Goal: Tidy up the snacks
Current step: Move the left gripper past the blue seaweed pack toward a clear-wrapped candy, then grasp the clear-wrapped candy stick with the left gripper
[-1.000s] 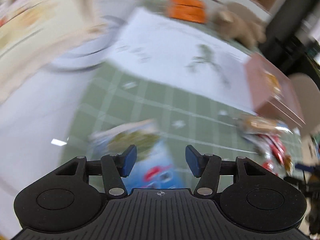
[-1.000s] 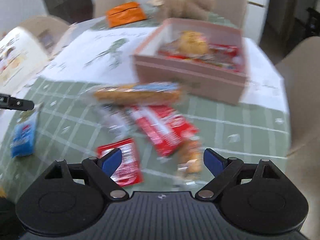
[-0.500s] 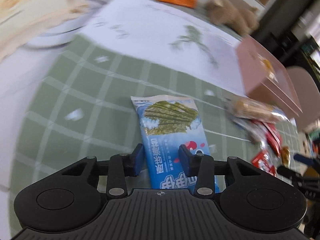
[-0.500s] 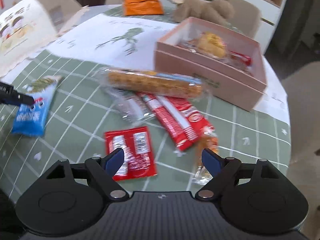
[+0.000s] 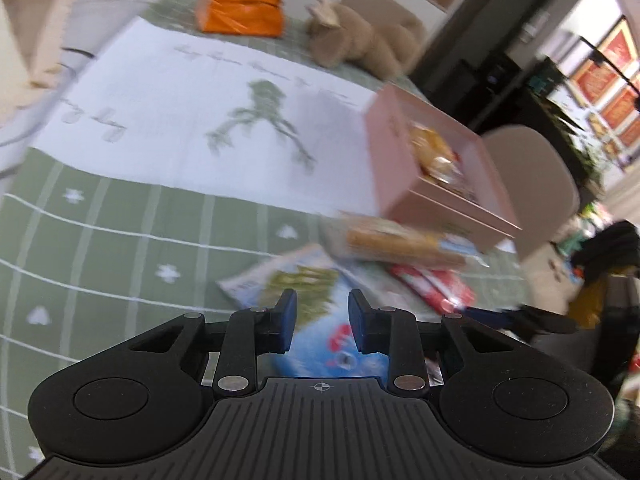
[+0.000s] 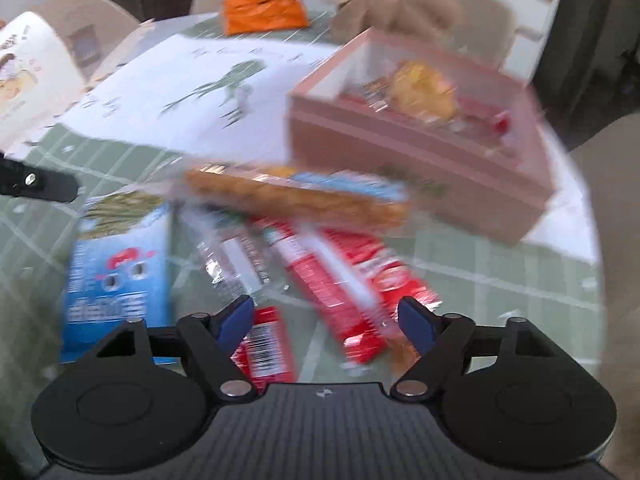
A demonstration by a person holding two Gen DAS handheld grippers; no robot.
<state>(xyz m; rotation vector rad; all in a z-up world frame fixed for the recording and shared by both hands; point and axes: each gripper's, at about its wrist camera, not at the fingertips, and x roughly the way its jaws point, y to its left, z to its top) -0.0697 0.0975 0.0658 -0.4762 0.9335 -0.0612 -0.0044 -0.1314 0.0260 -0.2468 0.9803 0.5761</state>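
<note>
A few snacks lie in the box (image 6: pixel 420 148); most remain on the worktop (image 5: pixel 120 248). Left gripper (image 5: pixel 322 316), jaws just narrowing, holds the seaweed pack (image 5: pixel 316 332); right gripper (image 6: pixel 328 318) gapes, closing over the red packs (image 6: pixel 344 276).

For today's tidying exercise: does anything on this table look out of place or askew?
Yes. Several snack packets lie heaped crookedly on the green tablecloth in front of the pink box, overlapping at odd angles, while only a few snacks sit inside it.

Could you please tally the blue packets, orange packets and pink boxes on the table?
Blue packet: 1
Orange packet: 1
Pink box: 1
Total: 3
</note>
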